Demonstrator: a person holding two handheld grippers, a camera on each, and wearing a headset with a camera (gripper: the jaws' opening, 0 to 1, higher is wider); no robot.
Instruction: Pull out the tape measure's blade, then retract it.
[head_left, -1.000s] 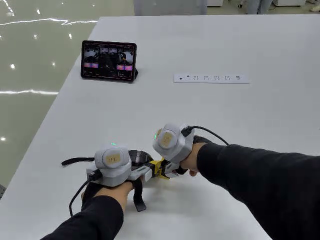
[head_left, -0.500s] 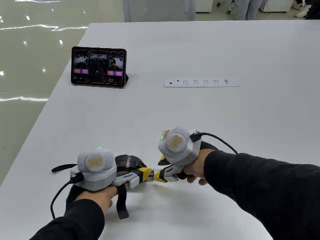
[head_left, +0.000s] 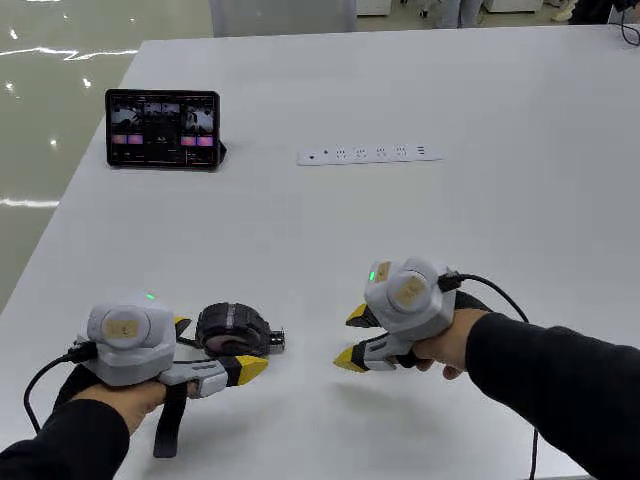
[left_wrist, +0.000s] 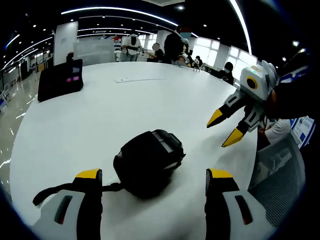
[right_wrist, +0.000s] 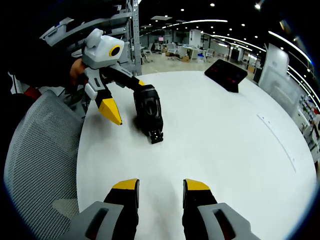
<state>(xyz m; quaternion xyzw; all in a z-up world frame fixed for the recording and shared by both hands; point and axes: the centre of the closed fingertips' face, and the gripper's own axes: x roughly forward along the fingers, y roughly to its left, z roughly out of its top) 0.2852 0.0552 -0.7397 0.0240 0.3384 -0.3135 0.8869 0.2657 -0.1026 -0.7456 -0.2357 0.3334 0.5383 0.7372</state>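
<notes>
Black round tape measure (left_wrist: 148, 162), blade in, lies between the 2 spread jaws of the left claw (left_wrist: 154, 174). The right claw (head_left: 353, 338) is spread, empty, well apart. Beyond: propped black tablet (head_left: 162, 128), white power strip (head_left: 369, 154). White surface (head_left: 450, 220); glossy floor (head_left: 50, 120).

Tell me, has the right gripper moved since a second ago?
Yes. Judged against the power strip, the right gripper has shifted to the right, away from the tape measure, which it was right up against; a gap now separates them.
</notes>
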